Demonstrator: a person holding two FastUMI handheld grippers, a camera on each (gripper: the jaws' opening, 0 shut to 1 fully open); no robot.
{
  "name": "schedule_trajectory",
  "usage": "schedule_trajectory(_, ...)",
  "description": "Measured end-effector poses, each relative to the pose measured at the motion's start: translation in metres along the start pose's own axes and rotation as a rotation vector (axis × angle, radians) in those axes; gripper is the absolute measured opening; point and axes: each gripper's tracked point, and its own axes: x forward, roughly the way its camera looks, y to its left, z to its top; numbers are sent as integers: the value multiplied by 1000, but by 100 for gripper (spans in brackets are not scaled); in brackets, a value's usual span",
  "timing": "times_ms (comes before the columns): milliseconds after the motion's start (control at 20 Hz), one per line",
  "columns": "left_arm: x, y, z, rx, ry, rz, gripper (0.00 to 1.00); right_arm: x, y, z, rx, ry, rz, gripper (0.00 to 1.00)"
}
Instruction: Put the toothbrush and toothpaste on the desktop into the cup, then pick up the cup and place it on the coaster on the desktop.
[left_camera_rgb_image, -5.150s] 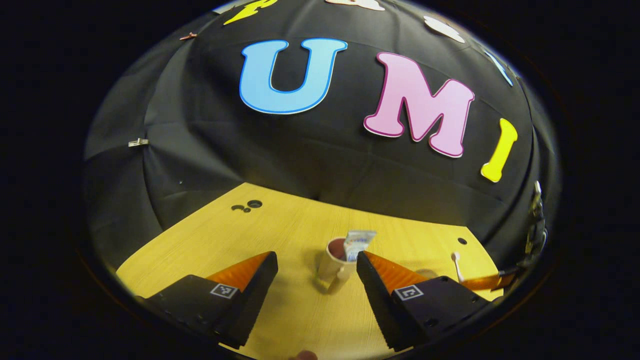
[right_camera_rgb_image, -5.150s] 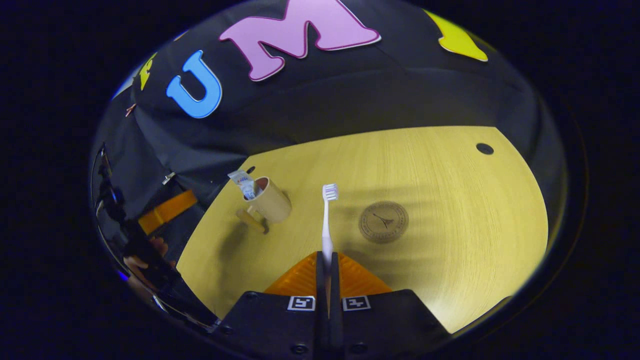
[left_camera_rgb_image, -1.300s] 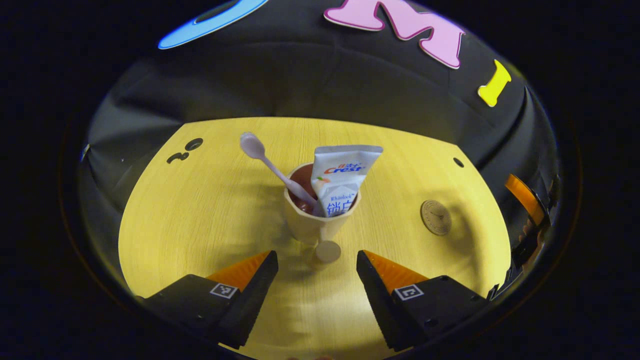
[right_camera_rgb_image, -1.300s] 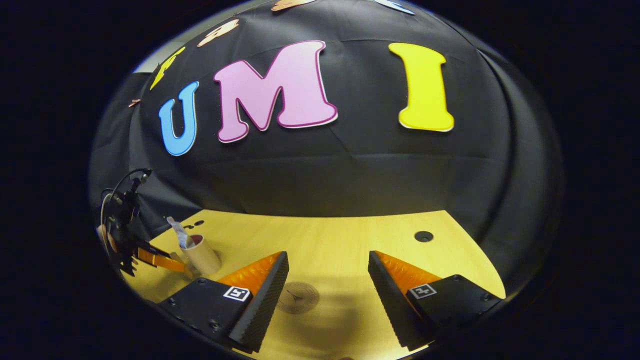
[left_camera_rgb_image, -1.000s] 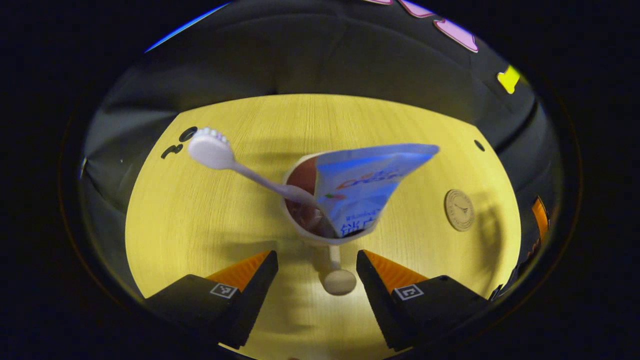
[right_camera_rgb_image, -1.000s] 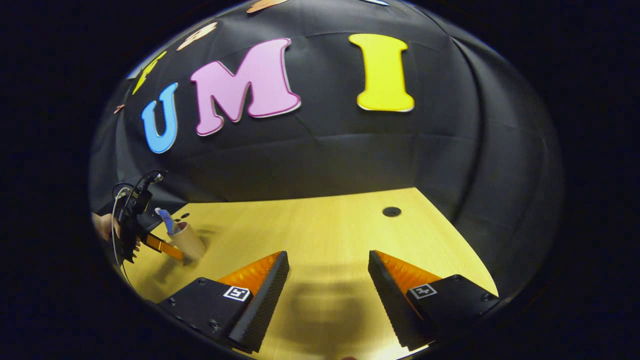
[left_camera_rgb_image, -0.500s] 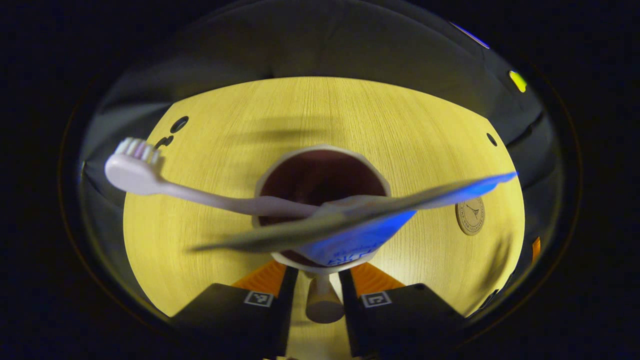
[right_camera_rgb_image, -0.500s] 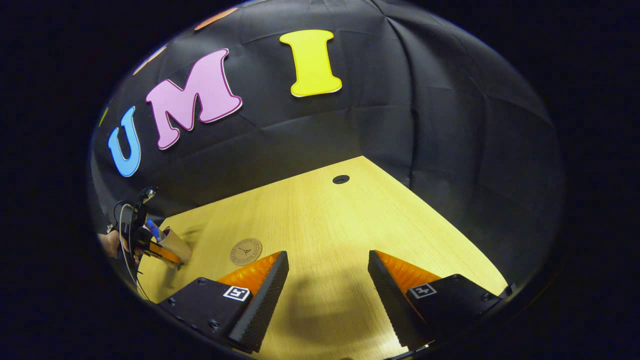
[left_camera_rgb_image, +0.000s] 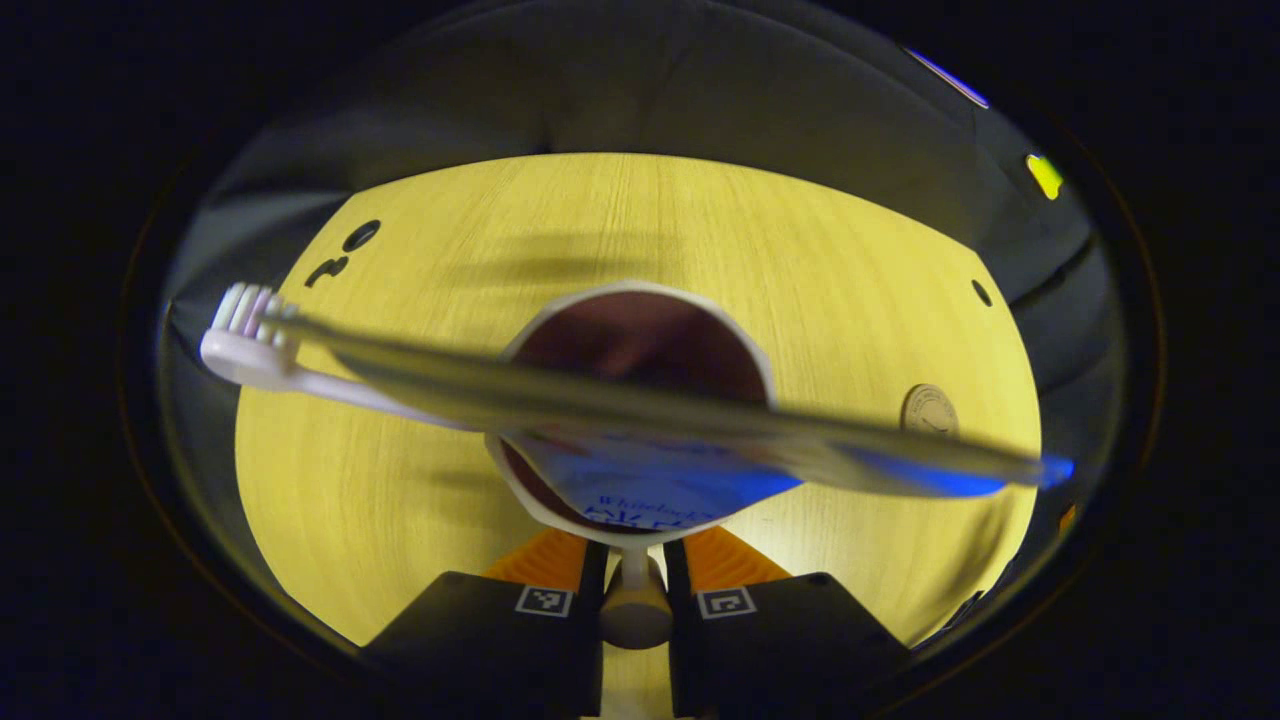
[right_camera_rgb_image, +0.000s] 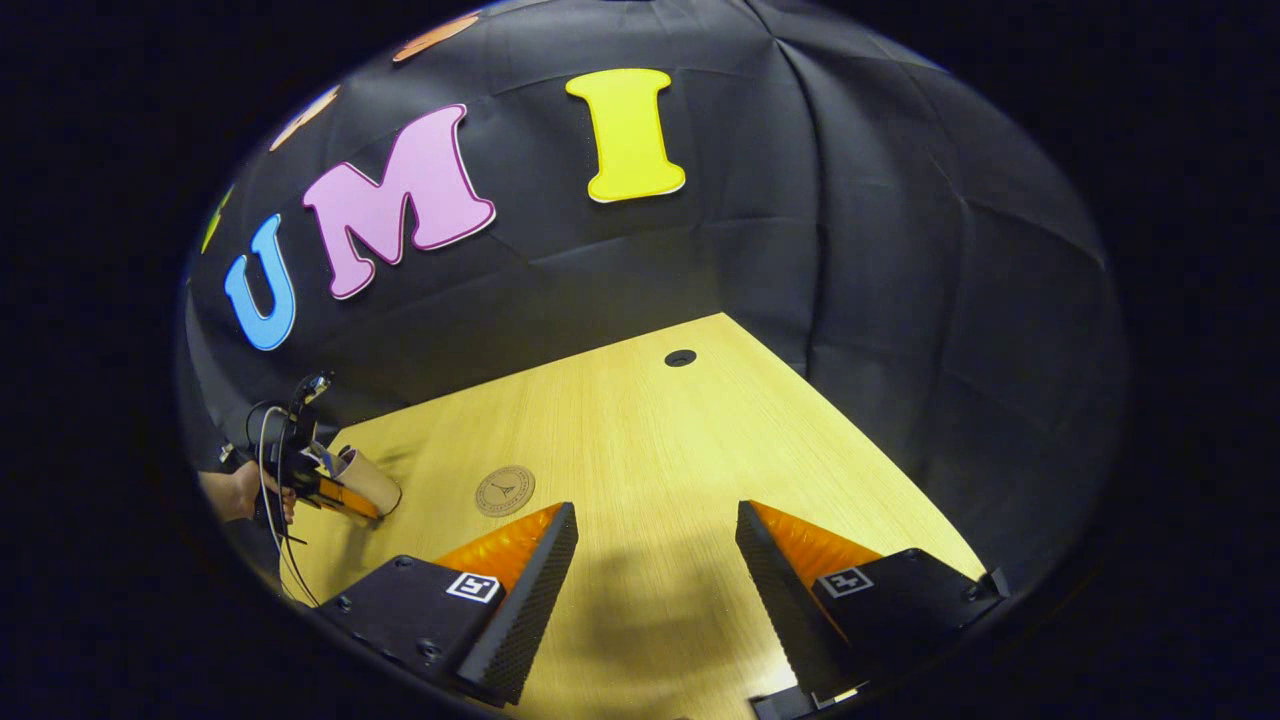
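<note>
This is a recording booth, a staged test setup rather than a home: black cloth wall (right_camera_rgb_image: 850, 300) drapes across the upper frame, and a bare wood-grain counter (right_camera_rgb_image: 650, 450) with a cable hole (right_camera_rgb_image: 680, 357) fills the lower middle.

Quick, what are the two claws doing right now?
Left claw: shut on the cup handle.
Right claw: open, holding nothing.
</note>
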Motion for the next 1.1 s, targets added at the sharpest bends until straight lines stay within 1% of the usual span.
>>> schedule_trajectory(100, -5, -4, 7, 36, -30, 5, 31, -2, 2, -1, -6, 6, 8, 98)
schedule_trajectory(200, -16, -16, 13, 81, -60, -8, 30, -2, 5, 0, -8, 5, 15, 98)
schedule_trajectory(300, -26, -27, 19, 149, -86, -7, 30, -1, 7, -8, -7, 23, 21, 98)
schedule_trajectory(350, -29, -36, 22, 180, -99, -17, 27, -1, 9, -12, -2, 33, 26, 98)
schedule_trajectory(400, -32, -47, 22, 202, -100, -35, 30, 1, 11, -14, 4, 37, 31, 98)
schedule_trajectory(550, -35, -81, 23, 262, -99, -92, 31, 0, 17, -18, 14, 48, 46, 98)
schedule_trajectory(600, -34, -95, 23, 296, -101, -105, 35, -1, 18, -18, 15, 46, 49, 98)
schedule_trajectory(650, -33, -107, 22, 337, -98, -123, 30, -1, 18, -18, 13, 47, 51, 98)
schedule_trajectory(850, -29, -157, 13, 531, -74, -180, 31, -7, 17, -22, 5, 69, 62, 98)
schedule_trajectory(900, -27, -167, 12, 568, -66, -193, 30, -7, 15, -22, 7, 70, 60, 98)
schedule_trajectory(950, -25, -178, 9, 595, -57, -207, 35, -7, 15, -22, 10, 74, 60, 98)
schedule_trajectory(1000, -24, -185, 7, 619, -46, -218, 30, -8, 14, -23, 12, 77, 57, 98)
schedule_trajectory(1050, -21, -193, 6, 643, -37, -225, 35, -8, 12, -23, 14, 77, 55, 98)
schedule_trajectory(1100, -18, -199, 4, 667, -24, -229, 30, -9, 12, -23, 17, 76, 52, 98)
